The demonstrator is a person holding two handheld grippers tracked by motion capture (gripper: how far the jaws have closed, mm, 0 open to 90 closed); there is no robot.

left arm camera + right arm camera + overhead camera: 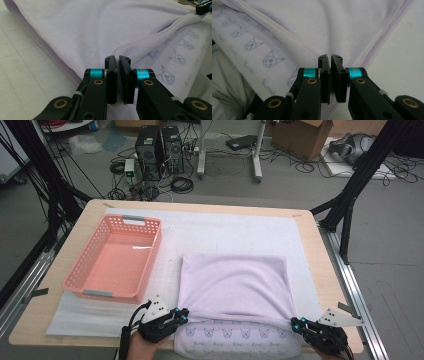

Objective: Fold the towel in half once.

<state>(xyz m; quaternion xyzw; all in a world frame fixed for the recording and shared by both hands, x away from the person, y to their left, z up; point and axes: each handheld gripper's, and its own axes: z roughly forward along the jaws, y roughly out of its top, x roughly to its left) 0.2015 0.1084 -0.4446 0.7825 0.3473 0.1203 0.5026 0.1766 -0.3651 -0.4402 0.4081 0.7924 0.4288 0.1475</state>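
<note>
A pale lilac towel (235,282) lies folded on the white mat, its printed band of cat faces (235,334) hanging over the table's near edge. My left gripper (181,314) is shut on the towel's near left corner (110,53). My right gripper (298,323) is shut on the near right corner (329,50). In the left gripper view the jaws (117,58) pinch the stitched hem, and the other gripper (203,7) shows far off at the top right. In the right gripper view the jaws (329,57) press together with lilac cloth between them.
A pink plastic basket (82,270) with nothing in it stands on the mat (225,227) at the left. The wooden table edge (327,270) runs along the right. Black frame struts, computers and cables stand on the floor beyond the table.
</note>
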